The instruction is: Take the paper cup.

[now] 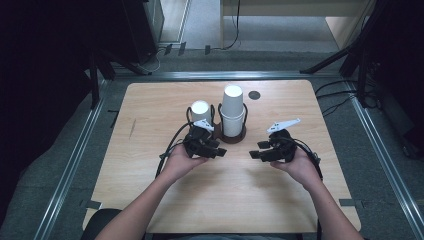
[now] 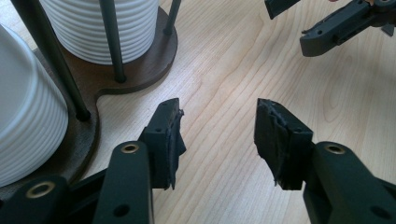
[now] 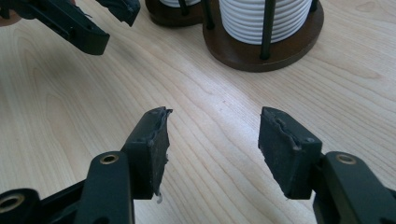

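Two stacks of white ribbed paper cups stand in a dark wooden holder (image 1: 233, 137) with thin black rods at the table's middle back: a short stack (image 1: 201, 111) on the left and a taller stack (image 1: 233, 107) on the right. My left gripper (image 1: 220, 151) hovers just in front of the holder, open and empty; in its own view the left gripper (image 2: 218, 109) shows bare wood between its jaws, with the cups (image 2: 107, 28) at upper left. My right gripper (image 1: 255, 152) faces it from the right, and in the right gripper view its jaws (image 3: 215, 114) stand apart with nothing between them.
The light wooden table (image 1: 240, 200) lies bare in front of the hands. A small dark round spot (image 1: 254, 95) sits near the back edge. Metal rails (image 1: 75, 165) frame the table, and cables (image 1: 335, 95) lie on the floor at the right.
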